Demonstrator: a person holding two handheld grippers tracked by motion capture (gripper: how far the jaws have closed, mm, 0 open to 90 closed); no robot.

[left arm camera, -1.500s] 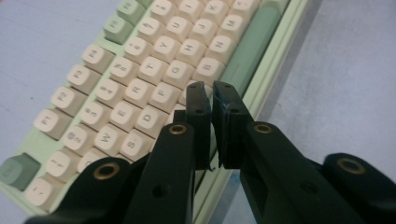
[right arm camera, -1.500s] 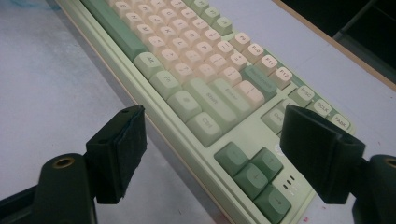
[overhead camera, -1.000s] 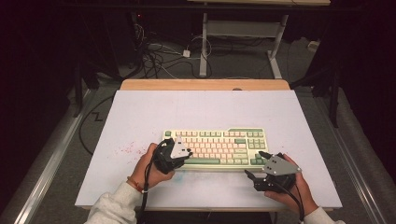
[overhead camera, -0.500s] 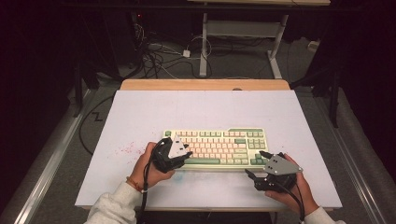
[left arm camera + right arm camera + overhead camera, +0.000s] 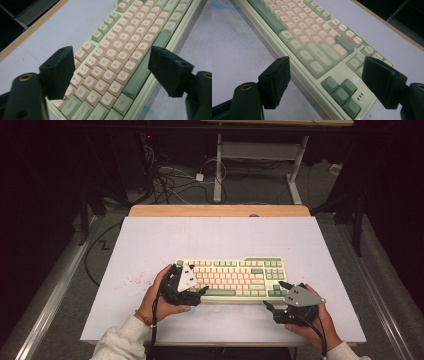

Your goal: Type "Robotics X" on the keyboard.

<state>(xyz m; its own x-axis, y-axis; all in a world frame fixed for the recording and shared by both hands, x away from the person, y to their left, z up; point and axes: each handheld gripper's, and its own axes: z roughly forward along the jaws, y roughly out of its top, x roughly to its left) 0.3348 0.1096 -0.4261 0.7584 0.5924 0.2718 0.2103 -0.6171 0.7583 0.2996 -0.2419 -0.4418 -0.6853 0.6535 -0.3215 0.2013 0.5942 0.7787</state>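
Two hand-held grippers poised at either end of a keyboard on a white bench

A cream and green keyboard [image 5: 231, 278] lies flat near the middle of the bench [image 5: 150, 240], its long side facing the person. The left hand-held gripper [image 5: 198, 291] hovers over the keyboard's left end; its jaws have just been opening and now stand spread wide over the letter keys [image 5: 117, 65], with nothing between them. The right hand-held gripper [image 5: 276, 296] sits just off the right front corner, by the arrow keys [image 5: 342, 96], jaws likewise released and gripping nothing. With one gripper at each end, the person seems placed to work both sides of the keyboard, perhaps to press keys or shift it
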